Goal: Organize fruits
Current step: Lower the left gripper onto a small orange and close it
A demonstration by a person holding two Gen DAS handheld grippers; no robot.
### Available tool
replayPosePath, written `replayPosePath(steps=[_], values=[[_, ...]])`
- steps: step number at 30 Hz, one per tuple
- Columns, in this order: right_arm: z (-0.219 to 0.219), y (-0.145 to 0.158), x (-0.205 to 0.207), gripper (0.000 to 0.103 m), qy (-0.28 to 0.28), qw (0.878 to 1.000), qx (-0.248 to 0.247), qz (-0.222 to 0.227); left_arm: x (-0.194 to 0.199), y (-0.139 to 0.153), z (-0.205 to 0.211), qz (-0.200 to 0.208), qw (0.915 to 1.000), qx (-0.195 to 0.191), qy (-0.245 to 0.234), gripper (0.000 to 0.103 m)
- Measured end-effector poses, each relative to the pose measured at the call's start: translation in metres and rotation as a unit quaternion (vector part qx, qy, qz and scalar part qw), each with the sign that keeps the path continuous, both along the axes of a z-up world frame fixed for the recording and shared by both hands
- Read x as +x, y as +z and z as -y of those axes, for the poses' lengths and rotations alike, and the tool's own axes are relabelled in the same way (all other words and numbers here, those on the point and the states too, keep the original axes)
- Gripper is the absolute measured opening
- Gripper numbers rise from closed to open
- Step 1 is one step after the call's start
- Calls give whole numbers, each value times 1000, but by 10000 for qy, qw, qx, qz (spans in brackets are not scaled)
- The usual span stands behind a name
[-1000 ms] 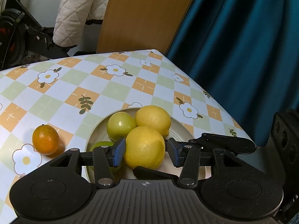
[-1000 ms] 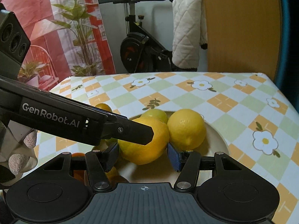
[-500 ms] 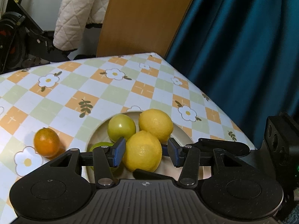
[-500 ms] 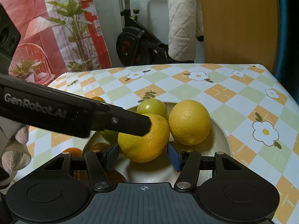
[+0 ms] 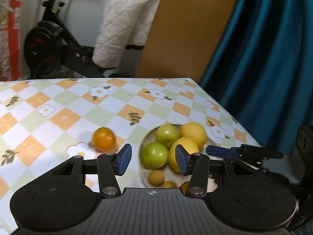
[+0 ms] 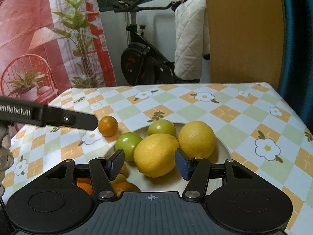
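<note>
1 orange [image 6: 108, 126] lies alone on the checked surface [image 6: 225, 105], just beside the plate [image 6: 223, 145] and outside it. The plate already holds 2 lemons [image 6: 156, 154], 2 green fruits [image 6: 128, 143] and a few small orange ones at its near edge. So most fruit looks gathered, with that orange left to bring in. The left claw [image 5: 152, 159] is apart and empty; its tip sits near the orange. The right claw [image 6: 149, 163] is apart over the plate, gripping nothing.
</note>
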State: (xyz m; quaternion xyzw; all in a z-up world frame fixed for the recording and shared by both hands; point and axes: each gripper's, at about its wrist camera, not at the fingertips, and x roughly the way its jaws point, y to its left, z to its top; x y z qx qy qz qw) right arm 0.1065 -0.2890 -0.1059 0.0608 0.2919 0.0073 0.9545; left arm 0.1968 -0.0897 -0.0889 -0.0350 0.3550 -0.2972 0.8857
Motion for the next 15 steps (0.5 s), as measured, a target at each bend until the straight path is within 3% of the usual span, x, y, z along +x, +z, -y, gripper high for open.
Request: replayPosePath(steps=[8,15], values=[[-30,5,-9,52,352,9992,-156,72,-18,-5,-23,18,9999,-14,158,51],[-57,-2,-15,51,701,9971,-280,-73,-23,-21,-45,-361,9980,-292,437,51]])
